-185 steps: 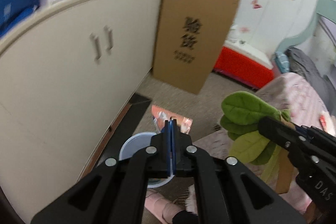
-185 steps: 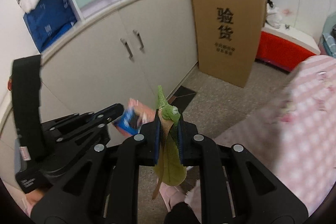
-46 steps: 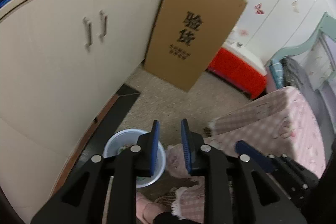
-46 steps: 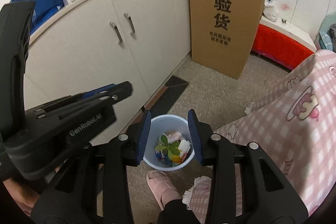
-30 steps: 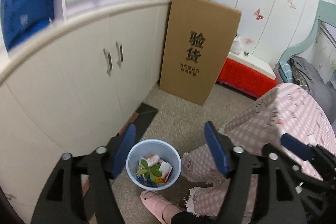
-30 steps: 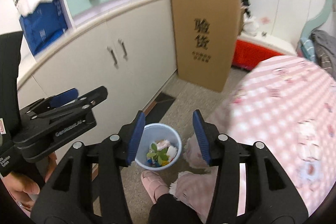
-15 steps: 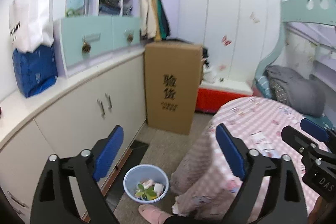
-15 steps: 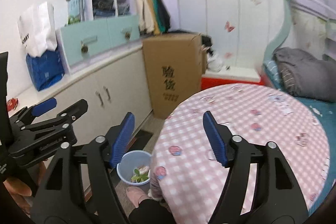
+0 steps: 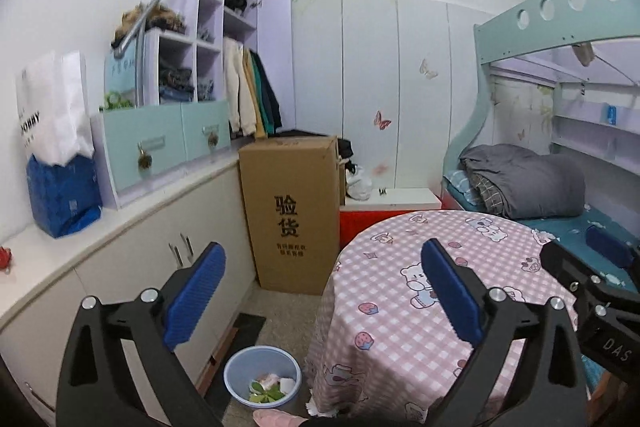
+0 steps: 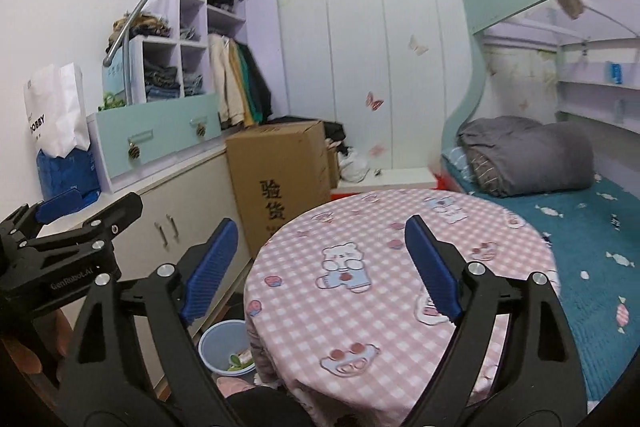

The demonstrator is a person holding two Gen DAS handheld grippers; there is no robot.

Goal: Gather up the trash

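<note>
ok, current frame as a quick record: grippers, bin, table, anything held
left gripper: open, fingers spread wide, nothing held
right gripper: open, nothing held
bin: blue, on the floor between cabinet and table, holds leaves and wrappers
table: round, pink checked cloth, no loose trash visible on it
cardboard box: upright beside the cabinet

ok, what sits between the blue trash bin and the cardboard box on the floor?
Left wrist view: between the blue trash bin and the cardboard box lie bare speckled floor and a dark mat along the cabinet base.
</note>
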